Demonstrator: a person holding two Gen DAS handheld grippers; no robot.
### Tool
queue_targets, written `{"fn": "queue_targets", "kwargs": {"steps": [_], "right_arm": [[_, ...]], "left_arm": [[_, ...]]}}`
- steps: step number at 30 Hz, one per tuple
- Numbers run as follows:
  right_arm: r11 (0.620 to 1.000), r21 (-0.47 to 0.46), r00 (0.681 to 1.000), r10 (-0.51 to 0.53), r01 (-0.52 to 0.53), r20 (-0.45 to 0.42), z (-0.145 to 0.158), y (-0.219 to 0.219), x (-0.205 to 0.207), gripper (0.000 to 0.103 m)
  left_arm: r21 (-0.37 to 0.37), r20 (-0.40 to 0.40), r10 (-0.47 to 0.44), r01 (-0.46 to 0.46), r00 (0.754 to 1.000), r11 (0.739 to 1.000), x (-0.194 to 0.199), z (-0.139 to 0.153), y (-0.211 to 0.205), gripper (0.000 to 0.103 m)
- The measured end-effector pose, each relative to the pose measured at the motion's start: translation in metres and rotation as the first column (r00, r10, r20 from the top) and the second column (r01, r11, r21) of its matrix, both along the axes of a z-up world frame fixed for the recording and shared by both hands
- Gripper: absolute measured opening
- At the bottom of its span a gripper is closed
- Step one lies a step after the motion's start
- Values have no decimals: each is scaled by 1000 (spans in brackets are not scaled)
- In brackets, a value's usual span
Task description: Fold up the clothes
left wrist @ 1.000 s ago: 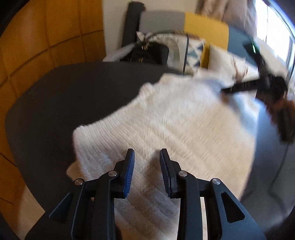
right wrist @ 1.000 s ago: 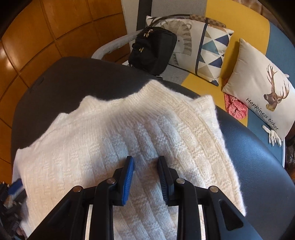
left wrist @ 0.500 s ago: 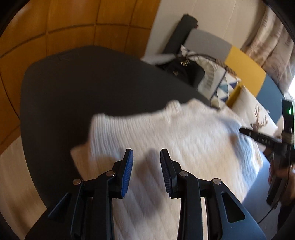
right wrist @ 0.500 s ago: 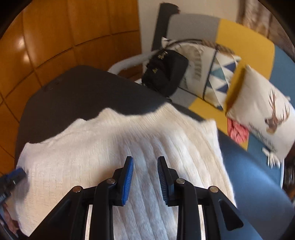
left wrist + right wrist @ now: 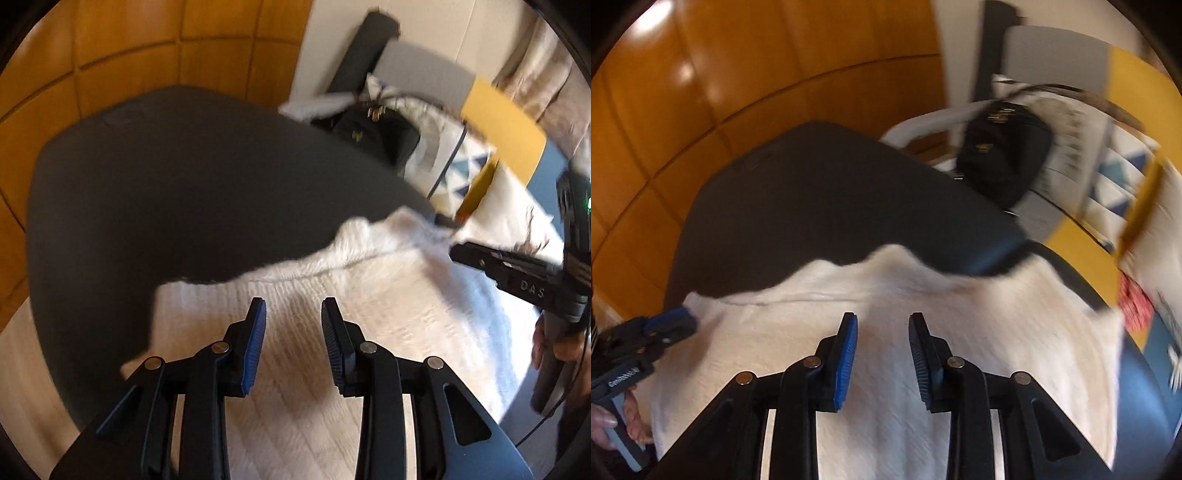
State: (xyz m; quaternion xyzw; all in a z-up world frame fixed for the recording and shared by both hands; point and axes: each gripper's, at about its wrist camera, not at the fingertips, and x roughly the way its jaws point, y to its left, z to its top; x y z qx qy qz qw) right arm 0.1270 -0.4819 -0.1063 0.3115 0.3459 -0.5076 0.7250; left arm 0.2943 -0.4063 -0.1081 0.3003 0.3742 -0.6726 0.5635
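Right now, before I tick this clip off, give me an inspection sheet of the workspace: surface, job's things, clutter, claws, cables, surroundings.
Surface: dark table, far half bare.
Job's things: white knit sweater spread flat on the near half of the table; whether any fold is made cannot be told.
Clutter: nothing seen on the table.
Claws: left claw open above the sweater, nothing between its fingers; right claw above the sweater, jaws opening, nothing between them.
Cables: thin dark cable hanging by the right hand's handle.
Surroundings: wooden wall panels; sofa behind the table with a black bag and patterned cushions, blurred.
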Motion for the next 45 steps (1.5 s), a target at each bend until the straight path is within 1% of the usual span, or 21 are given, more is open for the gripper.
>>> {"fn": "queue_targets", "kwargs": {"steps": [2, 4, 7, 9, 12, 14, 16, 18, 21, 24, 25, 27, 29, 30, 32, 33, 37, 39, 42, 44, 45], "right_arm": [[998, 69, 994, 13, -6, -106, -20, -18, 12, 30], [997, 77, 989, 26, -15, -147, -33, -27, 18, 29], [998, 66, 995, -4, 11, -100, -32, -32, 10, 28], [998, 50, 999, -28, 30, -46, -24, -30, 4, 28], [999, 35, 1000, -1, 0, 27, -12, -21, 5, 28], [997, 28, 997, 68, -69, 29, -8, -18, 19, 28], [993, 38, 993, 113, -112, -24, -14, -20, 39, 28], [987, 52, 984, 157, -153, -82, -22, -23, 59, 28], [992, 50, 991, 117, -114, -71, -23, -28, 55, 28], [1000, 0, 999, 10, -10, -37, -4, -21, 22, 28], [999, -5, 998, -50, 50, -40, 1, -20, 2, 28], [990, 0, 990, -140, 140, -12, 5, -21, -33, 28], [977, 51, 978, -208, 208, 0, 0, -32, -68, 28], [972, 87, 976, -219, 218, 7, -4, -36, -81, 28], [960, 164, 973, -229, 226, 0, -17, -46, -96, 27], [963, 159, 975, -222, 218, 12, -19, -48, -101, 27], [971, 88, 973, -227, 224, 31, -2, -40, -114, 27], [974, 45, 974, -222, 220, 44, 10, -9, -115, 27], [967, 14, 967, -255, 255, 5, 10, 27, -124, 27], [960, -5, 960, -279, 279, -23, 10, 51, -130, 28], [957, -15, 956, -291, 290, -37, 9, 63, -133, 28]], "left_arm": [[21, 13, 20, -20, 1000, 1000, 4, -14, -10, 34], [9, 12, 43, -43, 999, 999, 10, -13, -11, 34], [3, -25, 65, -65, 998, 998, 16, -8, -4, 34], [-37, -24, 48, -49, 999, 998, 13, 0, 3, 34], [-55, -24, -2, 1, 1000, 998, 1, 4, 5, 34], [-27, -8, -3, 3, 1000, 1000, -4, -2, -4, 34], [-10, 24, 26, -26, 999, 1000, -3, -10, -8, 34], [-14, 44, 39, -38, 998, 999, -2, -15, -10, 34], [-26, 27, 41, -40, 999, 999, 0, -7, -5, 34], [-78, 31, 14, -12, 999, 997, -2, 4, 0, 34], [-93, 35, 2, 2, 999, 996, -4, 7, 0, 35], [-71, 67, -8, 13, 998, 997, -12, 0, -7, 35], [-33, 99, -9, 12, 995, 999, -17, -12, -16, 35], [-11, 114, -10, 11, 993, 1000, -20, -20, -20, 35], [-33, 110, -1, 4, 994, 999, -19, -19, -19, 36], [-35, 105, 0, 3, 994, 999, -18, -18, -17, 36], [-52, 60, 9, -6, 998, 999, -2, -5, 0, 36], [-73, 55, -12, 16, 998, 997, 2, -1, 18, 36], [-94, 78, -39, 46, 996, 995, 7, -3, 43, 37], [-103, 104, -53, 64, 993, 993, 8, -7, 58, 38], [-107, 117, -60, 73, 991, 992, 9, -10, 65, 41]]}}
